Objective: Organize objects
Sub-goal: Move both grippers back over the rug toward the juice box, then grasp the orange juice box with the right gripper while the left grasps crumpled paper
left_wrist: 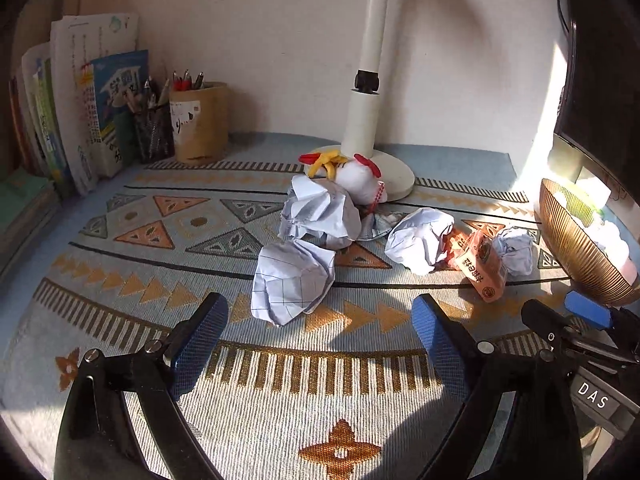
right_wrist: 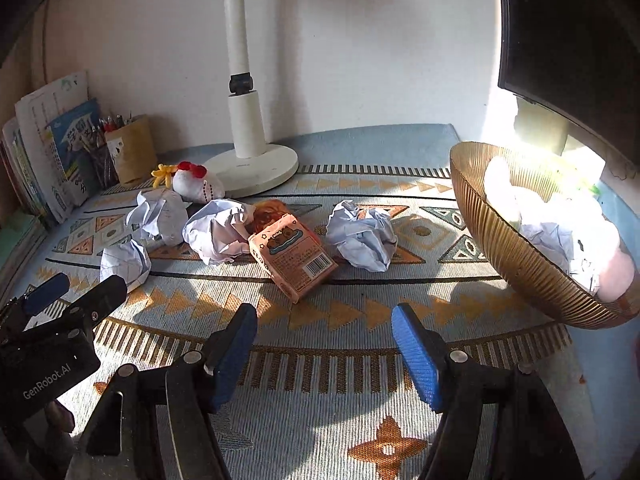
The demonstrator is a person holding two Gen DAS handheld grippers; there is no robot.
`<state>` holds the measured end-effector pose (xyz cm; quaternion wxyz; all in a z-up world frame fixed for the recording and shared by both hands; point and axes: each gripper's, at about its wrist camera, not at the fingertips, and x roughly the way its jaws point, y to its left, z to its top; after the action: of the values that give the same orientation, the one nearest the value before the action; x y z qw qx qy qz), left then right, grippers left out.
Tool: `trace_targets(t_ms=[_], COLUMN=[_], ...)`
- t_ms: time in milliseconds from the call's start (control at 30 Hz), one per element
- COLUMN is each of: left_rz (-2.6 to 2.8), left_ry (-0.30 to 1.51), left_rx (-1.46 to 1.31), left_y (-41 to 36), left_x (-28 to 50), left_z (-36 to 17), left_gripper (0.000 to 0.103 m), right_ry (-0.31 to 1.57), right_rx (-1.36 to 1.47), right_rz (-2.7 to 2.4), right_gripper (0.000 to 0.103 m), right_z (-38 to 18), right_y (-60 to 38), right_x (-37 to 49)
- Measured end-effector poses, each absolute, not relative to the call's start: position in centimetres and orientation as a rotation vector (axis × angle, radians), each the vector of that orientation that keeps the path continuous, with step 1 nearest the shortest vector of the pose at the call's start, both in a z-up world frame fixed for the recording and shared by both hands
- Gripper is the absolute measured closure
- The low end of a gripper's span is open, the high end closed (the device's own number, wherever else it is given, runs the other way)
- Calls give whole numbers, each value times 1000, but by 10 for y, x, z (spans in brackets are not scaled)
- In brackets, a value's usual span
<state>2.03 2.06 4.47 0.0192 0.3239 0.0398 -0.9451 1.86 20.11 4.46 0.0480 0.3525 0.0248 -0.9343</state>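
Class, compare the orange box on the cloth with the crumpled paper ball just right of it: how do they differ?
The orange box is printed, with a barcode; the paper ball is plain white. The box keeps flat sides and straight edges; the ball is creased and lumpy. Both lie loose on the patterned cloth, outside the bowl.

Two wrist cameras peer low across a patterned tablecloth, each angled down along its own blue-padded fingers toward the wall. The left view sits closest to a gridded paper ball; the right view, further right, is nearest an orange carton and ribbed bowl. Both share the lamp base, the plush chicken and each other's gripper edge
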Motion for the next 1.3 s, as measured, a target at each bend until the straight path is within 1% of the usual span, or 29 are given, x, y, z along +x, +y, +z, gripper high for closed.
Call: trace_targets(t_ms=[67, 300, 633, 833, 933, 1033, 1133, 1233, 1300], left_rz=[-2928, -2919, -2914, -2922, -2950, -2953, -2963, -2978, -2966], left_ry=[83, 127, 137, 190, 220, 190, 160, 152, 96], left_rx=[1002, 1024, 1024, 1039, 1108, 1225, 1277, 1454, 1477], left_y=[25, 21, 21, 13, 6, -5, -20, -25, -24], left_x=[21, 19, 19, 21, 19, 11, 0, -21, -31], left_z=[45, 42, 42, 43, 44, 42, 42, 32, 27], left_gripper=[9, 8, 8, 8, 8, 8, 8, 8, 8], right_ry=[83, 97, 96, -41, -82, 1, 95, 182, 265], right_rx=[1070, 1112, 1124, 1198, 1285, 1353, 1333, 1411, 1397], right_rz=[-2860, -2864, -2858, -2754, -2622, -2556, -2558, -2471, -2473], right_gripper=[21, 18, 17, 17, 17, 17, 17, 17, 17], right_z=[45, 42, 42, 38, 32, 29, 32, 21, 16], right_y=[200, 199, 199, 211, 214, 206, 197, 185, 179], right_x=[19, 15, 15, 2, -12, -31, -46, -66, -73])
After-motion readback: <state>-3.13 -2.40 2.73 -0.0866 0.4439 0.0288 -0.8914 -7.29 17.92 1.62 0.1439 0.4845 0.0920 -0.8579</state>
